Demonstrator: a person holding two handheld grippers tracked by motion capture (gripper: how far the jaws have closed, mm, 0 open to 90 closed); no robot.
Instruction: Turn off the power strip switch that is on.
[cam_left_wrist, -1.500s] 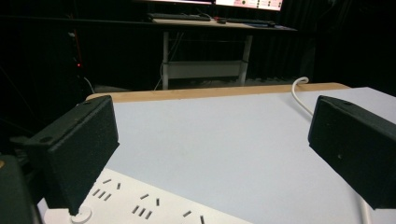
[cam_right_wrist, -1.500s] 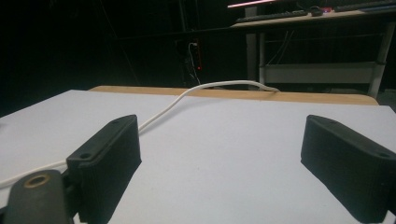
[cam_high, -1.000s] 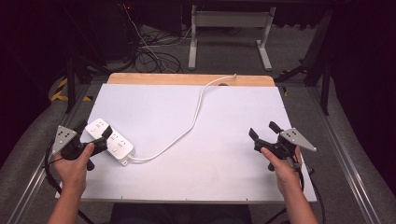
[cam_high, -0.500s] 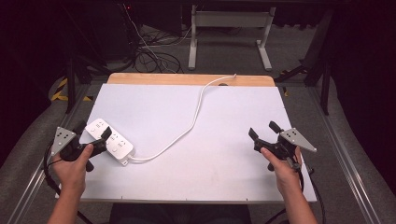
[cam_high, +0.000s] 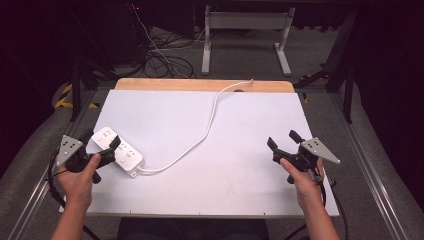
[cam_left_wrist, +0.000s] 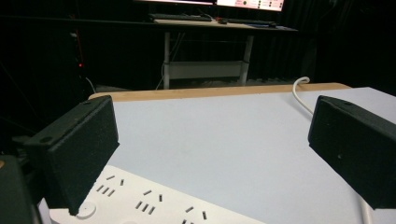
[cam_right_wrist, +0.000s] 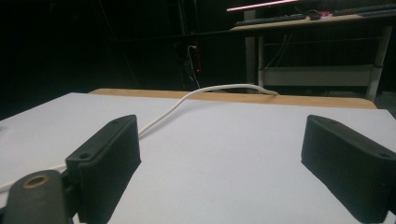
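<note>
1. Left tongs sit at the left edge of the white surface, jaws spread wide, nothing between them. High view puts them over the near-left end of the white power strip.
2. Left gripper view confirms it: both black jaws well apart, power strip lying low between and just ahead of them. I can't tell if the left jaw touches the strip.
3. That view shows the socket slots in groups and a round button by the left jaw; the high view is too small for that detail.
4. Right tongs are near the right edge of the surface, jaws spread, gripping nothing. The right hand holds them, well apart from the strip.
5. Right gripper view: bare white sheet between the 2 jaws, cord running off to the far wooden edge.
6. High view gives the full cord route: from the strip's right end, curving up across the middle to a hole in the wooden strip at the far edge.
7. Left hand comes in from the bottom left, grey 3-cornered plate on top of its gripper.
8. Both gripper views show a desk with monitors in the dark background; high view shows its legs and loose floor cables instead.
</note>
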